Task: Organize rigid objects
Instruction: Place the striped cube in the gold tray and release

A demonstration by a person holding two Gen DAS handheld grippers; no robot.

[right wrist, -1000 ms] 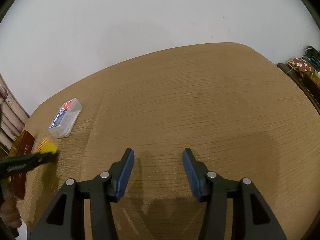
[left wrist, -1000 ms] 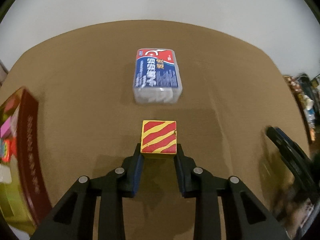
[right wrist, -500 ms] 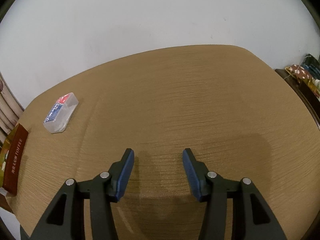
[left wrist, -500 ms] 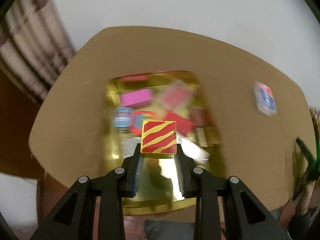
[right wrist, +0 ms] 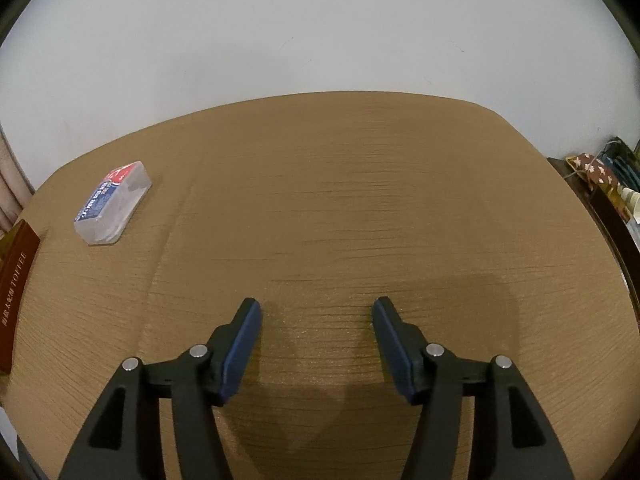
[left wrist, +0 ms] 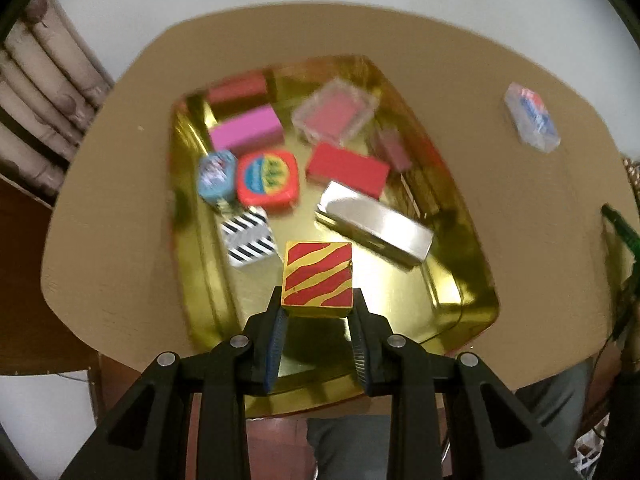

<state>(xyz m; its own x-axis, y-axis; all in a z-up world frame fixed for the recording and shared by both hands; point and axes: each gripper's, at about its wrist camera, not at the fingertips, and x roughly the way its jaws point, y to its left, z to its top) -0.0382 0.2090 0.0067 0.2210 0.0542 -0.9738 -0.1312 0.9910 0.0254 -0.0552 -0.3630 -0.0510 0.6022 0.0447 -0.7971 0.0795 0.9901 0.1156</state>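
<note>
Left wrist view: left gripper (left wrist: 317,312) is clamped on the red-and-yellow striped cube (left wrist: 317,273), blue pads (left wrist: 275,340) pressed against its two side faces, cube square in the grip and not tilted. It hangs above the near, bare part of the gold tin tray (left wrist: 460,280), clear of the floor as far as I can judge.

Tray contents going outward: black-and-white striped cube (left wrist: 248,240) just left of the held cube, silver rectangular box (left wrist: 374,226) to its right, red flat box (left wrist: 347,168) beyond that, red rounded tin (left wrist: 267,178) touching a blue hexagonal tin (left wrist: 216,176), pink box (left wrist: 245,130), dark red box (left wrist: 237,90) at the far wall, clear case with a red insert (left wrist: 335,114). Frame is motion-blurred, so finer labels are unreadable.

Right wrist view: right gripper (right wrist: 316,344) is spread wide with nothing in it, low over the wooden table (right wrist: 360,200). Clear plastic box with the red-and-blue label (right wrist: 113,202) lies well apart from it, far left, near the tray's maroon outer wall (right wrist: 14,284).

Step, as I read it: carry-to-tray, drop-off pending. Next: lower the cube into the open gold patch between the striped cube and the silver box, then release. Gap is tight on the left; risk is nudging the striped cube. The labelled plastic box looks like the last piece outside the tray.
</note>
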